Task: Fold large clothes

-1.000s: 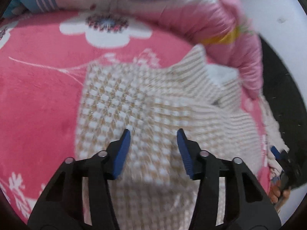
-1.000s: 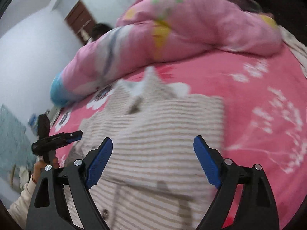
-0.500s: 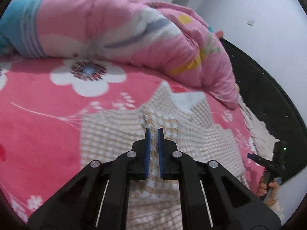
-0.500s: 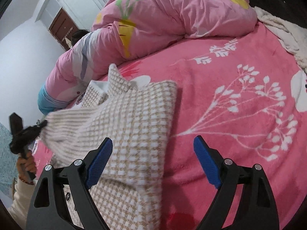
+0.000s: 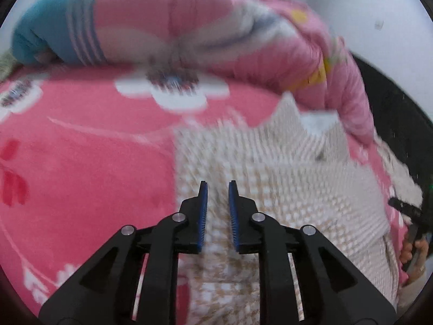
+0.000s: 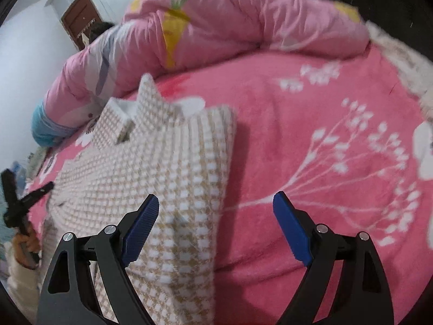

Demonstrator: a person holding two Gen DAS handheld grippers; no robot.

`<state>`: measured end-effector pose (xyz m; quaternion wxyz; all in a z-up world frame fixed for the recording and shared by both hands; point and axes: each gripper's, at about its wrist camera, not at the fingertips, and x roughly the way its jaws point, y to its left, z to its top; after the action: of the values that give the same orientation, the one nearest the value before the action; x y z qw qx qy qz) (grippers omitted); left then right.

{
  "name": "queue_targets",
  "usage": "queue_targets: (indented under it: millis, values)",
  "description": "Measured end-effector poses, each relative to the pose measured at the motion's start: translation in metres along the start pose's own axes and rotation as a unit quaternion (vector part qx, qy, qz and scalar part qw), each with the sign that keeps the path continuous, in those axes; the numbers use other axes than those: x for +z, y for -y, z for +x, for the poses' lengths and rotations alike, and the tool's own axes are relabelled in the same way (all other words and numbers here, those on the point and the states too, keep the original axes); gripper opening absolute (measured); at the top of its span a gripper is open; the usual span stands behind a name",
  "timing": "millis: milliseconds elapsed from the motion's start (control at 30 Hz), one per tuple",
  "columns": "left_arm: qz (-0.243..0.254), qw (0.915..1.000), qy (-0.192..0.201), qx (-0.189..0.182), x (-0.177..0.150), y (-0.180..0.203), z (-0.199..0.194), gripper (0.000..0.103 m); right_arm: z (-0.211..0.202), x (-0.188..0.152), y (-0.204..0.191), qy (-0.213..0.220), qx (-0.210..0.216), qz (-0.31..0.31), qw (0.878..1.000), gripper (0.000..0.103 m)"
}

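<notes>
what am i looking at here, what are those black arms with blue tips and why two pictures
These are two hand-held tools, not a robot: a person carries a black two-finger claw in each hand, with a camera on each looking out along its blue pads. One picture is from the left claw, the other from the right claw. Both look down on a bed with a pink flowered blanket, a rolled pink quilt at the back and a beige-and-white checked knit garment lying partly folded. The left claw's jaws are opening, with a narrow gap and nothing visibly gripped; the right claw is wide open and empty.
</notes>
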<state>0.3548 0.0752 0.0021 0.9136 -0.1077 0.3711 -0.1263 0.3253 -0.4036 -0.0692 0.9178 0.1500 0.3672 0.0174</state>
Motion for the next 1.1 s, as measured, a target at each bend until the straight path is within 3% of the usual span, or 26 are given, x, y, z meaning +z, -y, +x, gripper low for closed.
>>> queue_targets:
  millis: [100, 167, 233, 333, 400, 533, 667, 733, 800, 967, 1033, 1100]
  values:
    - [0.016, 0.9991, 0.029, -0.027, 0.005, 0.010, -0.019, 0.015, -0.017, 0.005, -0.030, 0.035, 0.000, -0.061, 0.998, 0.084]
    - [0.038, 0.9978, 0.019, -0.051, 0.006, 0.028, -0.017, 0.016, -0.011, 0.009, -0.050, 0.030, 0.009, -0.087, 0.996, 0.084]
    - [0.061, 0.9967, -0.016, -0.050, 0.000, 0.049, 0.002, 0.027, 0.011, 0.012, -0.068, 0.006, 0.014, -0.098, 0.995, 0.084]
    - [0.077, 0.9939, -0.078, -0.001, -0.021, 0.059, 0.041, 0.028, 0.064, 0.006, -0.067, -0.070, -0.006, -0.078, 0.994, 0.084]
    - [0.071, 0.9952, -0.067, -0.013, -0.033, 0.053, 0.046, 0.029, 0.092, -0.007, -0.061, -0.106, -0.020, -0.086, 0.990, 0.084]
    - [0.064, 0.9955, -0.064, -0.029, -0.032, 0.044, 0.039, 0.029, 0.072, 0.009, -0.067, -0.102, -0.026, -0.082, 0.991, 0.082]
    - [0.065, 0.9955, -0.063, -0.027, -0.034, 0.045, 0.042, 0.029, 0.066, 0.036, -0.060, -0.064, -0.042, -0.042, 0.996, 0.081]
    - [0.065, 0.9958, -0.059, -0.028, -0.035, 0.043, 0.042, 0.029, 0.099, 0.035, -0.052, -0.104, -0.083, -0.030, 0.991, 0.081]
    - [0.064, 0.9959, -0.056, -0.030, -0.034, 0.044, 0.042, 0.029, 0.122, 0.026, -0.045, -0.129, -0.090, -0.016, 0.987, 0.089]
    - [0.065, 0.9960, -0.052, -0.034, -0.032, 0.042, 0.027, 0.029, 0.071, 0.027, -0.060, -0.095, -0.105, 0.013, 0.990, 0.087]
    - [0.076, 0.9959, -0.038, -0.030, -0.034, 0.048, 0.010, 0.041, 0.039, 0.018, -0.084, -0.059, -0.098, -0.022, 0.993, 0.087]
    - [0.085, 0.9954, -0.031, -0.032, -0.039, 0.056, -0.006, 0.047, 0.025, 0.005, -0.105, -0.049, -0.096, -0.059, 0.992, 0.087]
